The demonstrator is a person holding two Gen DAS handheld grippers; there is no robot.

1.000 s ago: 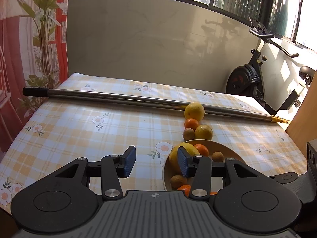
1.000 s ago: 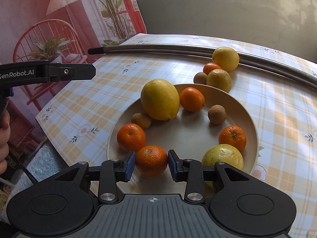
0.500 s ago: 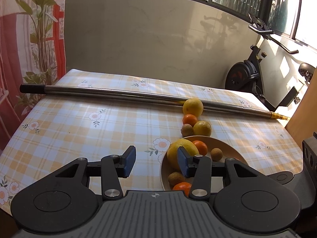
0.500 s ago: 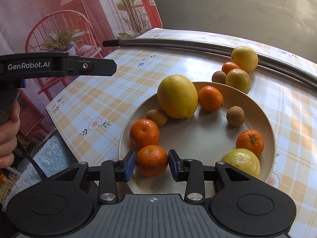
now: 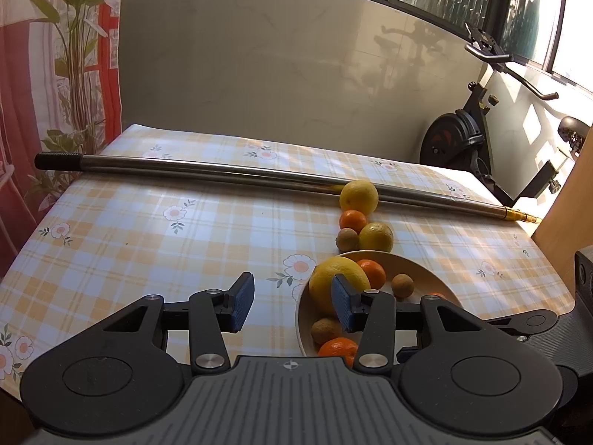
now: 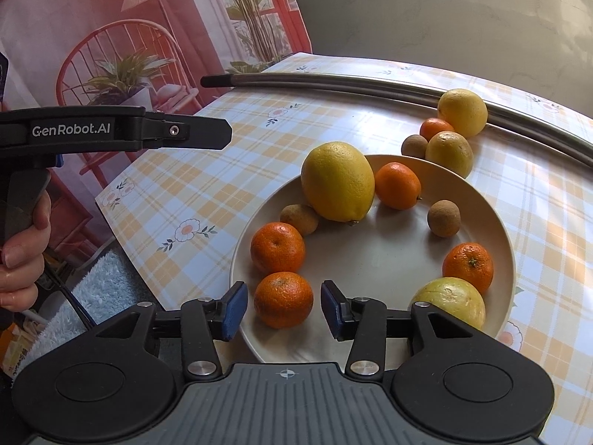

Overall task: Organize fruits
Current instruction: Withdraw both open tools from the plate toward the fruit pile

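A beige plate [image 6: 374, 263] holds several fruits: a big yellow citrus [image 6: 337, 181], mandarins, brown kiwis and a pale grapefruit [image 6: 450, 302]. At its near rim a mandarin [image 6: 283, 298] rests between the blue pads of my right gripper [image 6: 283, 309]. Its jaws are opening, and a gap shows on each side of the fruit. My left gripper [image 5: 292, 307] stands open and empty over the tablecloth, just left of the plate [image 5: 426, 265]. Beyond the plate two yellow citrus [image 6: 462, 112], a mandarin [image 6: 435, 128] and a kiwi [image 6: 414, 145] lie on the cloth.
A long metal pole [image 5: 222, 172] lies across the far side of the checked tablecloth, touching the farthest citrus. A person's hand [image 6: 22, 256] grips the left gripper's handle past the table's left edge, above a blue rug [image 6: 100, 282]. An exercise bike [image 5: 467, 137] stands at the back right.
The right gripper's pads, pressed on the near mandarin before, have spread apart and let it go onto the plate. The left gripper has kept its place and opening.
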